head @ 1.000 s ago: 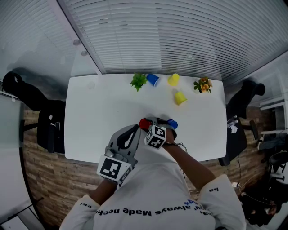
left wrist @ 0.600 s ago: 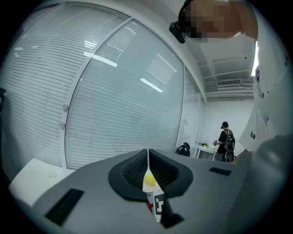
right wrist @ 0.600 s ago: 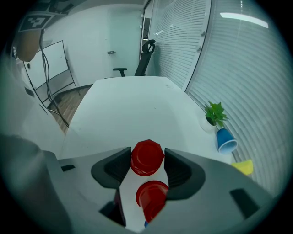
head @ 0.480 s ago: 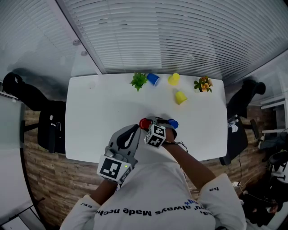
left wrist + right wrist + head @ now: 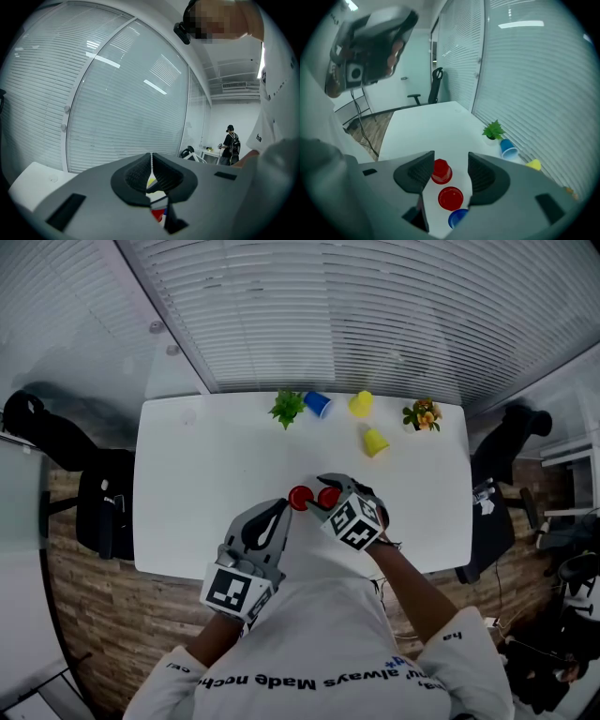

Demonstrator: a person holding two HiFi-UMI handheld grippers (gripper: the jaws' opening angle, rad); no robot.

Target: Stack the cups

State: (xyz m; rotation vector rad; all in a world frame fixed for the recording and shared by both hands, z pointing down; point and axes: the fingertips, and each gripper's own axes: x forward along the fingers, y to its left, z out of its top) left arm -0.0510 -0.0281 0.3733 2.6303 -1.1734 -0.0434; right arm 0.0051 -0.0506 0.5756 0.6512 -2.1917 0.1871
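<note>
Two red cups stand on the white table (image 5: 187, 502) just under the right tongs (image 5: 451, 157); their jaws are wide apart and hold nothing; the near red cup (image 5: 451, 198) and the far red cup (image 5: 441, 171) show between them, not touched; a blue cup (image 5: 458, 218) sits closer in; a yellow cup (image 5: 375, 442) lies well ahead; the left tongs (image 5: 151, 164) are closed tight on nothing, just left of the red cups.
</note>
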